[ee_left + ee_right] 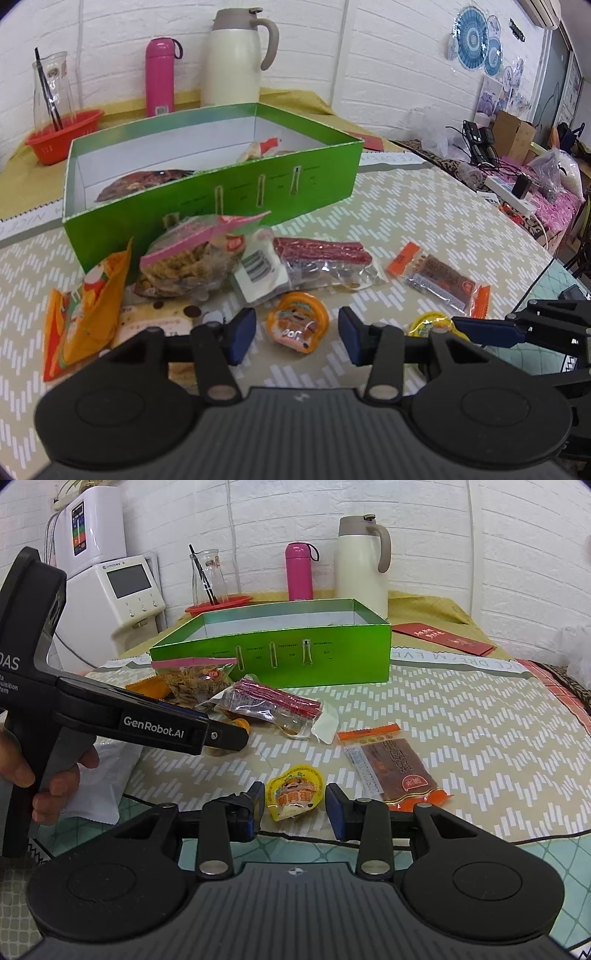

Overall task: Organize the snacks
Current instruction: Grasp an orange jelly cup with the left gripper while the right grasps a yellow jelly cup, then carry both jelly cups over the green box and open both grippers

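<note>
Left gripper (297,334) half-spread around orange snack cup (298,322), pads apart from it; right gripper (295,806) likewise bracketing yellow snack cup (294,791) without touching; both cups on patterned mat (461,720) before green box (277,650)

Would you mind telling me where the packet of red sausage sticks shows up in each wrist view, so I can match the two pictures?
Left wrist view: the sausage packet lies at centre, just in front of the green box, beyond the left gripper.
Right wrist view: the sausage packet lies left of centre, before the green box.
Shared landmark: the cream jug behind the box.
</note>
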